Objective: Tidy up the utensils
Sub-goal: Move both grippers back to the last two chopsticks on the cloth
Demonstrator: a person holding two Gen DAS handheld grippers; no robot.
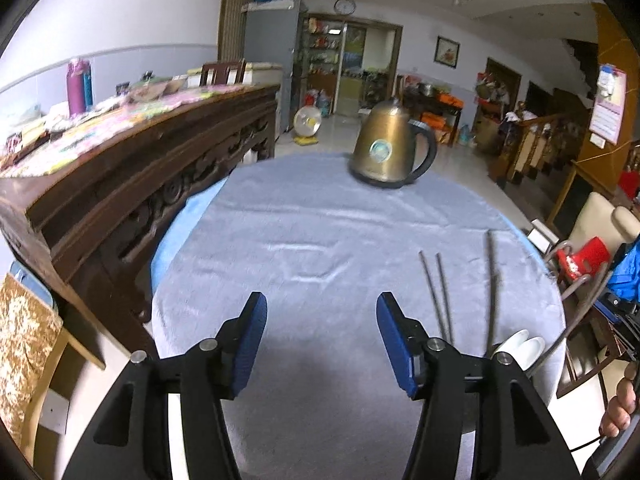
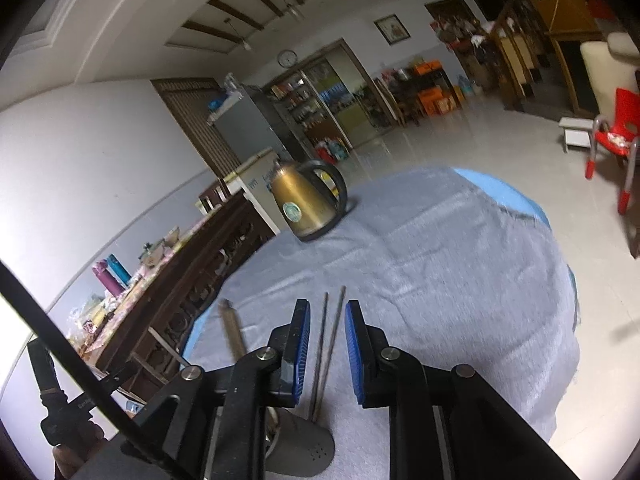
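Note:
Two thin metal chopsticks [image 2: 325, 354] stand up out of a grey utensil holder [image 2: 304, 446] at the near edge of the table. My right gripper [image 2: 327, 312] is open, its blue pads on either side of the chopsticks without touching them. A wooden handle [image 2: 233, 330] sticks up to their left. In the left wrist view the chopsticks [image 1: 438, 296] and a darker utensil [image 1: 492, 288] rise at the right, with white spoons [image 1: 520, 346] beside them. My left gripper [image 1: 322, 304] is open and empty over the grey cloth [image 1: 320, 240].
A brass kettle [image 1: 388, 146] with a black handle stands at the table's far edge; it also shows in the right wrist view [image 2: 306, 204]. A carved dark wooden cabinet [image 1: 132, 184] runs along the table's left side. A red chair [image 2: 616, 136] stands on the floor at the right.

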